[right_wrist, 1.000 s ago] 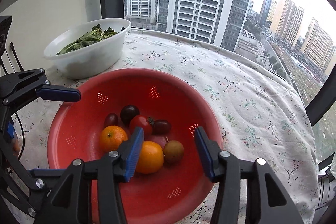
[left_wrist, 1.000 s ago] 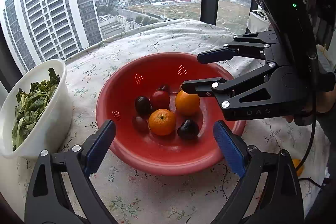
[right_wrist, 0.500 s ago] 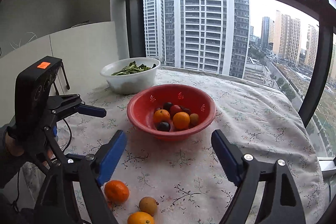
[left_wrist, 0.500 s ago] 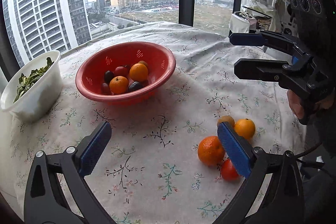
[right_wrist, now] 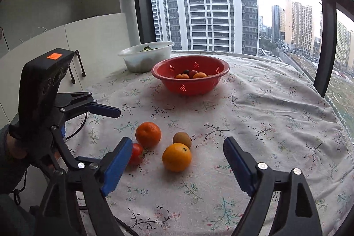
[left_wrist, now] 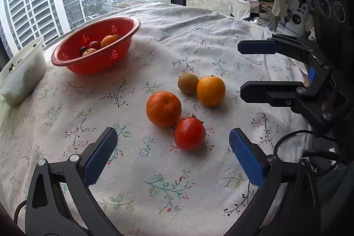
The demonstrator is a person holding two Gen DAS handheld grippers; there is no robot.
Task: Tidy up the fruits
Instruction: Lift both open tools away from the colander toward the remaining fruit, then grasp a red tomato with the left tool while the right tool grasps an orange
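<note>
Loose fruits lie on the flowered tablecloth: a mandarin (left_wrist: 163, 108) (right_wrist: 148, 135), a red tomato (left_wrist: 189, 133) (right_wrist: 136, 154), an orange (left_wrist: 210, 90) (right_wrist: 176, 157) and a brown kiwi (left_wrist: 188, 83) (right_wrist: 182, 140). A red colander (left_wrist: 95, 45) (right_wrist: 190, 76) farther back holds several fruits. My left gripper (left_wrist: 172, 155) is open and empty, low over the cloth just in front of the tomato. My right gripper (right_wrist: 174, 167) is open and empty, with the orange just beyond its fingers; it also shows in the left wrist view (left_wrist: 250, 70).
A white bowl of leafy greens (left_wrist: 20, 72) (right_wrist: 147, 55) stands beside the colander at the table's far side. Windows ring the round table. A black cable (left_wrist: 294, 143) hangs at the near edge.
Both grippers have pulled back from over the colander to the near side of the table. The loose fruits now lie just in front of them. Both stayed open.
</note>
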